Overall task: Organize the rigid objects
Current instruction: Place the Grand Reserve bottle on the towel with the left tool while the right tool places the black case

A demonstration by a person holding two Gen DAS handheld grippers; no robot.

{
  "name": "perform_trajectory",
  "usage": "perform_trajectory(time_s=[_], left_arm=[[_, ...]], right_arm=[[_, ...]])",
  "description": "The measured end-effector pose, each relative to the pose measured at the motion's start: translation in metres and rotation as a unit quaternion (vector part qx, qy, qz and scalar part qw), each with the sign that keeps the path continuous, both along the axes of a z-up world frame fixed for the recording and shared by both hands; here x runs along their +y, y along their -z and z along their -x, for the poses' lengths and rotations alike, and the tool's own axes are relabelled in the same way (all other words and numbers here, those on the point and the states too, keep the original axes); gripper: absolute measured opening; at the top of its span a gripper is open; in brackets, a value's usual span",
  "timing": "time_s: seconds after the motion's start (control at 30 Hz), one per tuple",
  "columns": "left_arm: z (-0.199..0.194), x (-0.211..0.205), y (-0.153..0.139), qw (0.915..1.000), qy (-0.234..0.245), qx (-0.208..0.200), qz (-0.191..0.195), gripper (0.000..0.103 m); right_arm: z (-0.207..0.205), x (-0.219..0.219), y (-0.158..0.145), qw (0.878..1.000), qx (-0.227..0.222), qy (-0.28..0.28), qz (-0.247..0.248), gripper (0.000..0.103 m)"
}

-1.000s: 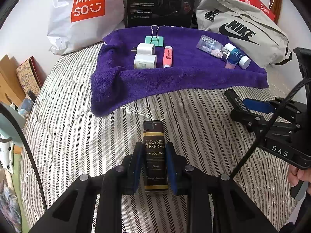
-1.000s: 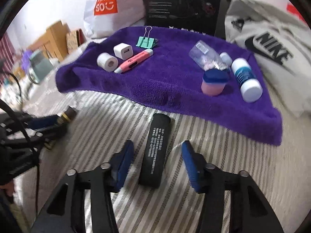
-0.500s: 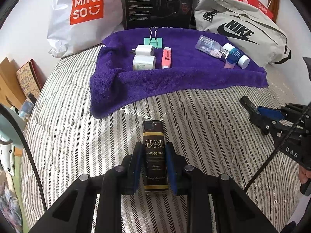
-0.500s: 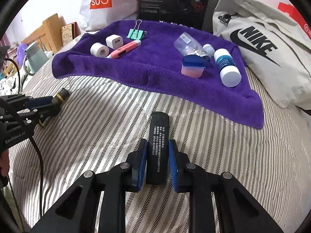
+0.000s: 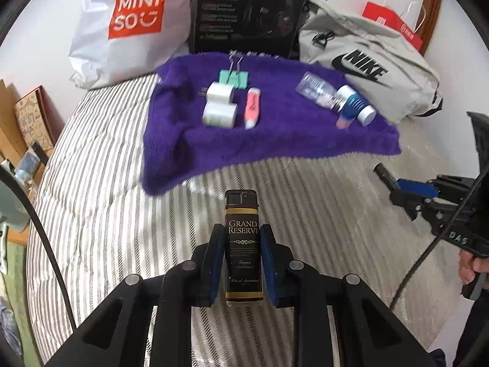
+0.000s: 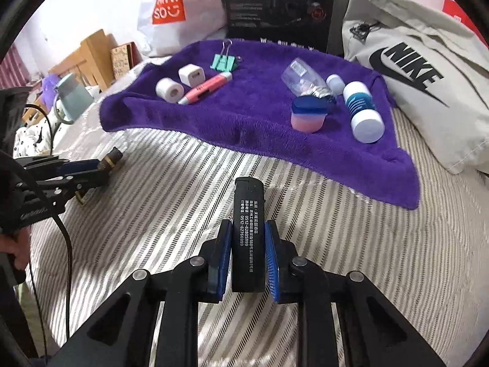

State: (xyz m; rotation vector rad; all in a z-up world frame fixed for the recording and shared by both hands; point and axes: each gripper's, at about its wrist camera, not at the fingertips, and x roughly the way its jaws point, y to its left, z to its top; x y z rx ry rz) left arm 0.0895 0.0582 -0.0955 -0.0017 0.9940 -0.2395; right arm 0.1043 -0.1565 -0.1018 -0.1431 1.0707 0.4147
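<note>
My left gripper is shut on a black and gold lighter marked Grand Reserve, held upright over the striped bedspread. My right gripper is shut on a plain black lighter with white print, its top pointing away from me. Beyond both lies a purple towel. On the towel's left part are a teal binder clip, a white charger, a white roll and a pink highlighter. On its right part are a clear bottle, a pink jar and a blue-white bottle.
Behind the towel stand a white Miniso bag, a black box and a grey Nike bag. The striped bedspread drops off at the left, where cardboard and clutter sit. A person's hand holds the right gripper.
The right gripper's jaws closed on the black lighter that lay between them on the bed and raised it a little. In the left wrist view that gripper drifted right. The left grip is unchanged.
</note>
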Motion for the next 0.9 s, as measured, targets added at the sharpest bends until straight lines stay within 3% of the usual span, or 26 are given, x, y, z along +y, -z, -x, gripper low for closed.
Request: perform_trajectory(time_s=[0.53,0.73,0.9], left_arm=[[-0.039,-0.016,-0.033,0.9996,0.022,-0.017,0.007,0.023],[-0.046,-0.003,-0.028,0.9999,0.007,-0.008,0.006,0.023],[-0.052,0.014,-0.024,0.9999,-0.012,-0.001,0.009,0.023]], right_arm=[[-0.022,-0.022,-0.029,1.000,-0.005,-0.004,-0.018,0.021],[-0.053,-0.010,-0.048,0.999,-0.024,-0.015,-0.029,0.021],[-0.094,0.012,-0.043,0.999,-0.020,-0.026,-0.033,0.021]])
